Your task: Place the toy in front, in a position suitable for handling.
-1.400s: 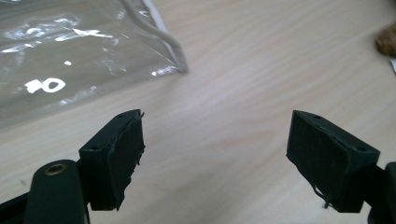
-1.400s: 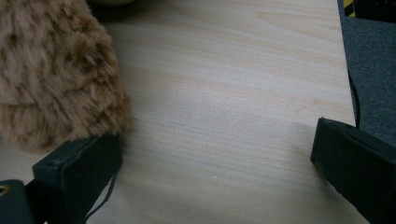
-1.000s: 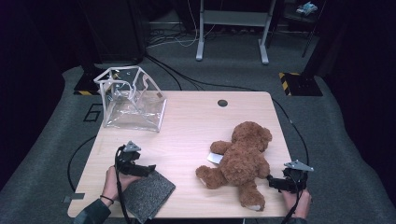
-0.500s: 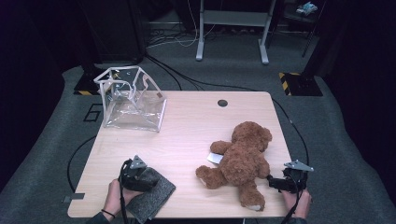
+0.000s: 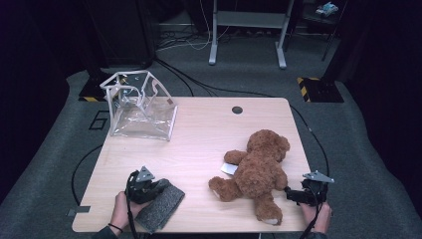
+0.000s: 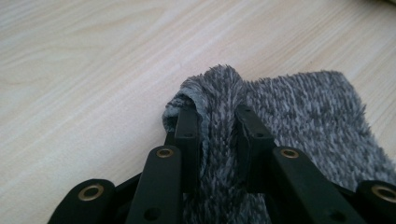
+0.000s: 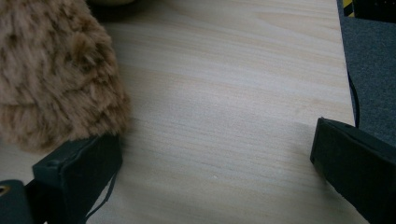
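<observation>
The left gripper [image 5: 158, 186], its jaws having just been closing, is pinching up a fold of the grey cloth [image 6: 289, 121] at the table's [image 5: 209, 134] near-left edge, likely to lift it, while the right gripper [image 5: 291, 195] is waiting with jaws apart beside the bear [image 5: 259, 169].

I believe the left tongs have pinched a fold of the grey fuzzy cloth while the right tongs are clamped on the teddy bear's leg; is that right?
Not quite: the right tongs are open, with bare table between the jaws and the teddy bear just beside one jaw, as the right gripper view shows. The left tongs have indeed pinched a fold of the grey fuzzy cloth, their jaws having just been closing on it.
</observation>
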A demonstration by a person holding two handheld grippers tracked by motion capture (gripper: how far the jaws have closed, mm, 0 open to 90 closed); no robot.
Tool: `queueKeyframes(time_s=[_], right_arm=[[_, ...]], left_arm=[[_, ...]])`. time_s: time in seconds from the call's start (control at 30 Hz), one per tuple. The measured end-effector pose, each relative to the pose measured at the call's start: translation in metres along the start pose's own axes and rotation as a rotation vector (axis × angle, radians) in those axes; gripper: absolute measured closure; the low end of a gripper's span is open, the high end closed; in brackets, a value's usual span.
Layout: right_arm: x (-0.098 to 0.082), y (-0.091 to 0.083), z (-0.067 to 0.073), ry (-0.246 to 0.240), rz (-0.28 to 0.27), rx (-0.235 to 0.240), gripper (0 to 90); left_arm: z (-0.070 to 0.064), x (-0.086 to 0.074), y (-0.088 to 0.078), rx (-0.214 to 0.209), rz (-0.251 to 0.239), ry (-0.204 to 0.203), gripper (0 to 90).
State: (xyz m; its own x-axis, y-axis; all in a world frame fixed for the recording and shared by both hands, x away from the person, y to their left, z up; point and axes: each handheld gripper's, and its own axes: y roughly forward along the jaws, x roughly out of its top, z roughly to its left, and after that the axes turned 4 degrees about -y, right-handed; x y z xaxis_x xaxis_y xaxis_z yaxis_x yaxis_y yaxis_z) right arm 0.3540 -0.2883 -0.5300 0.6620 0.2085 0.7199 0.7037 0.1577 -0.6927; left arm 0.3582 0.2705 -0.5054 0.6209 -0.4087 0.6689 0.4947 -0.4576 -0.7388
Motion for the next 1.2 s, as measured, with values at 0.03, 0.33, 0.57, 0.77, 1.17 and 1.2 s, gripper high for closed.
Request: queueKeyframes(time_s=[0.03,0.33,0.57,0.77,1.17,1.2], right_arm=[[0.000,0.000,0.000,0.002,0.001,-0.001,1.5],[0.000,0.000,0.000,0.002,0.000,0.000,1.6],[0.000,0.000,0.000,0.000,-0.001,0.002,1.8],[0.000,0.000,0.000,0.002,0.000,0.001,2.0],[0.002,-0.001,-0.001,0.012,0.014,-0.006,2.1],[0.002,-0.001,-0.002,0.013,0.017,-0.006,2.1]], left_arm=[[0.003,0.002,-0.001,0.009,-0.009,-0.001,73.3],[0.040,0.023,0.004,0.047,-0.056,-0.096,72.1],[0.064,0.029,0.023,0.061,-0.039,-0.163,68.9],[0.068,0.027,0.027,0.069,-0.038,-0.169,50.7],[0.066,0.016,0.031,0.109,-0.072,-0.211,12.2],[0.066,0.017,0.031,0.108,-0.071,-0.216,12.0]])
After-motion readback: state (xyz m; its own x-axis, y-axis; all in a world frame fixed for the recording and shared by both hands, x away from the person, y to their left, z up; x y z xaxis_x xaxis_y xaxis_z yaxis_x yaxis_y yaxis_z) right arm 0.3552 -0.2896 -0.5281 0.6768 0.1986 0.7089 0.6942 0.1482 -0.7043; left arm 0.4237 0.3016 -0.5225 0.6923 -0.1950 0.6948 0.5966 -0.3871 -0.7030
